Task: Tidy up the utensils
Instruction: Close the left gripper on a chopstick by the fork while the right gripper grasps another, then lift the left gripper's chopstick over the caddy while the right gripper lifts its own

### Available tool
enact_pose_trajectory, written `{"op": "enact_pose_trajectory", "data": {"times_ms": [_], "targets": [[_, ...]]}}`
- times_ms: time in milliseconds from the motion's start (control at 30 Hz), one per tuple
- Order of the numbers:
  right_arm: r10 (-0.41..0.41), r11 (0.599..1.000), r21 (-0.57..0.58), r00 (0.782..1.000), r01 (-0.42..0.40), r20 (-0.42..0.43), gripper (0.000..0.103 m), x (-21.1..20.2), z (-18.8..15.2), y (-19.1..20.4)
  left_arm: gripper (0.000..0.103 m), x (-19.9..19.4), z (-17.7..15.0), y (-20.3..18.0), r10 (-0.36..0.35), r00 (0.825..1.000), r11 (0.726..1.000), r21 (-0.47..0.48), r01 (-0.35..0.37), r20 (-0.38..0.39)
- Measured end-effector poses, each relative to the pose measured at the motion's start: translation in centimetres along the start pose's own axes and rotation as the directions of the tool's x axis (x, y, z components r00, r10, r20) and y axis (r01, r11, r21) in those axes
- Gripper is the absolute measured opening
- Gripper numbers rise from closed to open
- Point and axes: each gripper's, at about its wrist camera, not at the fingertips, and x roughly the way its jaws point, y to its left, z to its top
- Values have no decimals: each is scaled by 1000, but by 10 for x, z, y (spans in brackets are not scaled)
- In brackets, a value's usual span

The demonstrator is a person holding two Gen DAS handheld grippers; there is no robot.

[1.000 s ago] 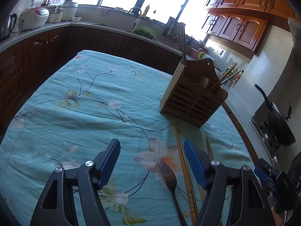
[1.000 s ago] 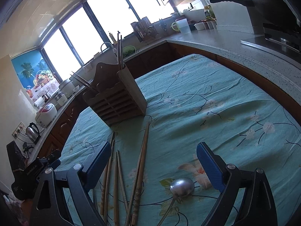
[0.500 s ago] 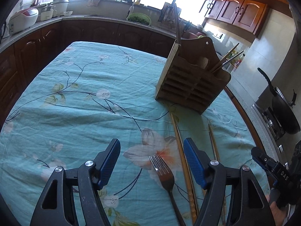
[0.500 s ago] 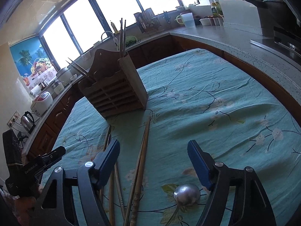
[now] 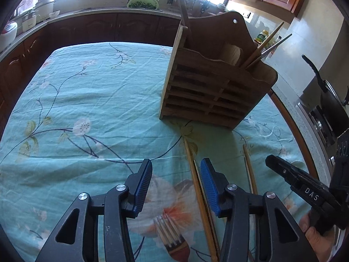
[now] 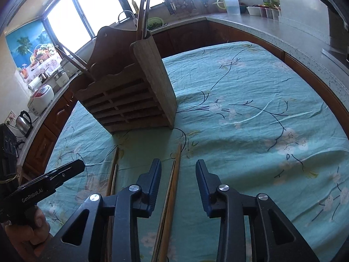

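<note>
Currently your right gripper [image 6: 177, 174] fingers are closing astride the chopsticks [image 6: 172, 185], lengthwise toward the holder [image 6: 128, 100]; left gripper [image 5: 175, 180] fingers closing above the fork [image 5: 172, 238].

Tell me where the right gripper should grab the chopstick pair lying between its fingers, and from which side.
Grip the chopstick pair on its shaft, coming down from above with one finger on either side. The sticks lie flat on the tablecloth, running lengthwise towards the wooden utensil holder, so a straddling pinch would likely catch both. The right gripper already straddles them; its jaws are closing, pads not touching yet.
</note>
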Motion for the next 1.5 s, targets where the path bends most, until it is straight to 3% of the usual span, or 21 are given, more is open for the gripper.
{"op": "enact_pose_trajectory", "data": {"times_ms": [367, 533, 667, 800, 1100, 1500], "targets": [[-48, 997, -64, 994, 42, -103, 12, 47, 17, 10, 34, 70, 25, -17, 47, 991, 996, 86, -37, -127], [-74, 994, -88, 992, 65, -103, 7, 55, 14, 12, 33, 82, 30, -27, 92, 989, 988, 138, -76, -117], [-79, 993, -98, 993, 70, -92, 6, 54, 10, 14, 8, 89, 26, -38, 139, 987, 971, 205, -119, -84], [-34, 998, -47, 995, 30, -89, 5, 48, 8, 9, 4, 92, 29, -34, 88, 992, 982, 177, -70, -94], [53, 999, 6, 998, -54, 44, 4, -19, 24, 5, 3, 38, 31, -15, -44, 999, 996, 77, 42, 19], [124, 992, 10, 972, -129, 199, 4, -103, 35, 10, 3, -51, 6, 4, -167, 972, 986, 19, 166, 167]]}}
